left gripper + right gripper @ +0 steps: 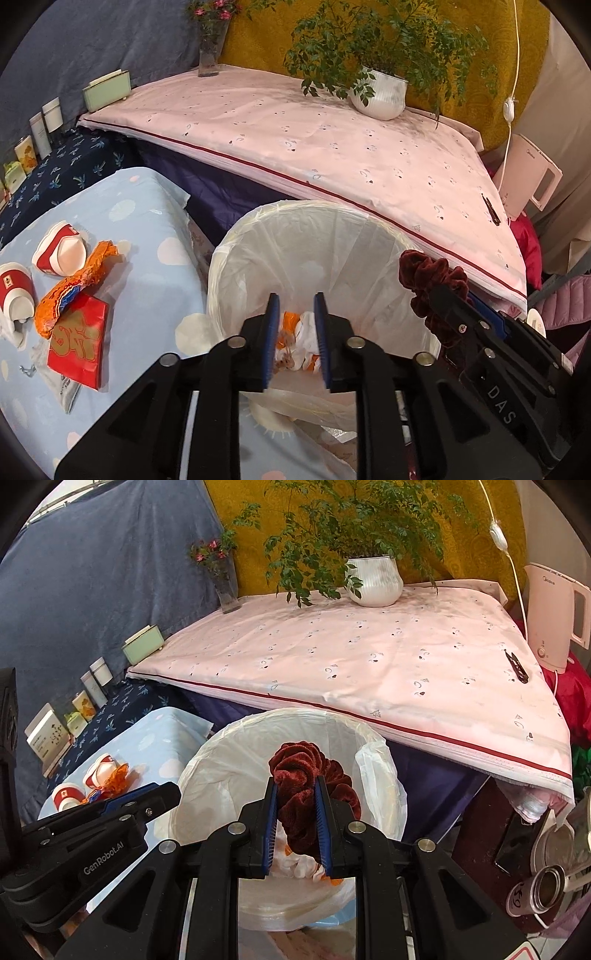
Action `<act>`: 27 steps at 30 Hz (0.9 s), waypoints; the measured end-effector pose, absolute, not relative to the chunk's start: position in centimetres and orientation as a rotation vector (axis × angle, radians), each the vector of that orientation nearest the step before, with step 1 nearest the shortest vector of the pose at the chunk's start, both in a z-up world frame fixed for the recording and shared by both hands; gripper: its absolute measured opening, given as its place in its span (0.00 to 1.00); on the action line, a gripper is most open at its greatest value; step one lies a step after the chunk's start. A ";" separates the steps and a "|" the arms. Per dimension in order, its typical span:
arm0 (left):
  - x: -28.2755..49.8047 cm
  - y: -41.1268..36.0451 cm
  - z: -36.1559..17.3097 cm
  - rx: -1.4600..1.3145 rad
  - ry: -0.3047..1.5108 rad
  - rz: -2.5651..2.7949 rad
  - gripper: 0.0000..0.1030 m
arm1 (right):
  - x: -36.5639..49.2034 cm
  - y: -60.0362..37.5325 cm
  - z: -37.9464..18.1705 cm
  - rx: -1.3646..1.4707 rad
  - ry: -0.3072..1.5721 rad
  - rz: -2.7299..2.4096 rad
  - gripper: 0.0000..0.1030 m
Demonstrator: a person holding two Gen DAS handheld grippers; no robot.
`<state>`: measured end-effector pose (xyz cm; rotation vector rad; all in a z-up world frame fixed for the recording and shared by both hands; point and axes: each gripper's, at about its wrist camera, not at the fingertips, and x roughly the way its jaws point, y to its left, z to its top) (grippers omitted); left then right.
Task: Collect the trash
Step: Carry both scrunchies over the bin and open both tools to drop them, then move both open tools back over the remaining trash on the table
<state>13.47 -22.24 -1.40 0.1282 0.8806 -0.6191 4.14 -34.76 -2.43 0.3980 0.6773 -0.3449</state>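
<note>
Down at lower centre of the left wrist view, the left claw point(297, 334) stands narrowly parted, holding nothing, above the lined trash bin point(258, 258); crushed cups point(61, 253) and a red packet point(79, 338) lie on the counter point(147, 295) at left. Centre of the right wrist view, the right claw point(295, 819) grips a maroon scrunchie point(308, 775) over the bin.

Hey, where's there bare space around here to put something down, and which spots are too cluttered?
Free: the pink cloth between the glass vase, white plant pot and black clip. Crowded: the light blue cloth's left side, with two paper cups, an orange wrapper and a red packet; only its strip beside the trash bin is bare.
</note>
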 end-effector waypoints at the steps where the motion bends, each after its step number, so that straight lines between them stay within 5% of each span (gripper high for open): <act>1: 13.5 -22.1 -1.3 0.127 0.877 -0.616 0.31 | 4.3 -34.7 -2.5 0.396 0.678 -0.343 0.18; 11: 14.5 -19.6 -1.0 0.097 0.869 -0.559 0.33 | 5.8 -33.4 -2.3 0.375 0.683 -0.313 0.20; 13: 14.6 -18.9 -1.0 0.088 0.872 -0.544 0.40 | 6.2 -32.9 -2.2 0.363 0.682 -0.310 0.23; 20: 15.1 -16.9 -1.0 0.073 0.865 -0.495 0.50 | 6.7 -31.5 -1.6 0.339 0.657 -0.309 0.49; 27: 15.1 -15.0 -1.0 0.059 0.868 -0.471 0.50 | 6.9 -30.4 -1.0 0.324 0.658 -0.295 0.49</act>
